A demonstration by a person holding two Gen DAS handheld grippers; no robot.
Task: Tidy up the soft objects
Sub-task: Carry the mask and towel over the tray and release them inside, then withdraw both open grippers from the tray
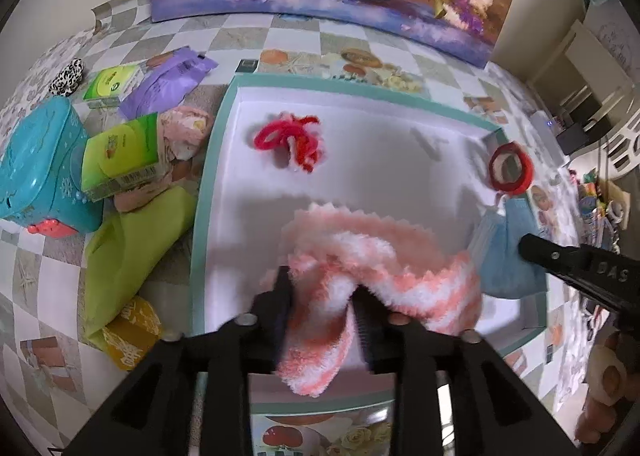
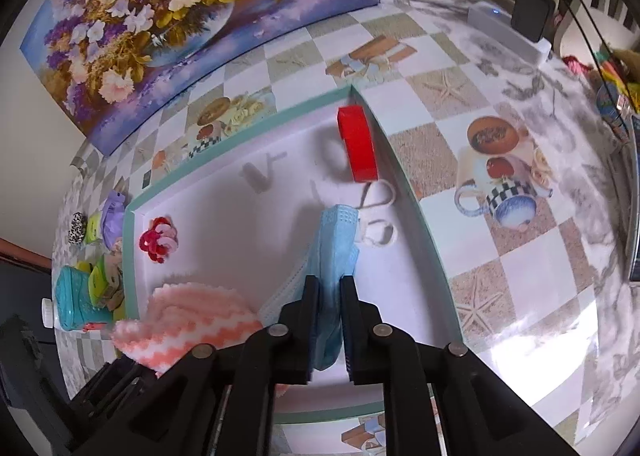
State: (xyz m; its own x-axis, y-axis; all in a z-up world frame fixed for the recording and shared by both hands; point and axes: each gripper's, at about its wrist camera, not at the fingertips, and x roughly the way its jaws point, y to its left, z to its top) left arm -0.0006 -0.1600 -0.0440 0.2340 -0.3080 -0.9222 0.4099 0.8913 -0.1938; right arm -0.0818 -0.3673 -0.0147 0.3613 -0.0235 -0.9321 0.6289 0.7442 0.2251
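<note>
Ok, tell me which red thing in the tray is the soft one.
The fuzzy red tie, loose near the tray's far left corner. The other, a red tape roll, is a stiff ring against the right wall.

Tray (image 1: 216, 159): shallow, white inside, teal rim. Cloth (image 1: 380, 256): fluffy, pink-and-white zigzag, folded over, at near edge, pinched by left gripper (image 1: 320, 308). Mask (image 2: 332, 240): blue, pleated, white ear loops, bunched upright along right wall, clamped by right gripper (image 2: 330, 296). Red yarn tangle (image 1: 292, 141): far left corner. Red tape roll (image 2: 357, 143): on edge, far right corner.
</note>
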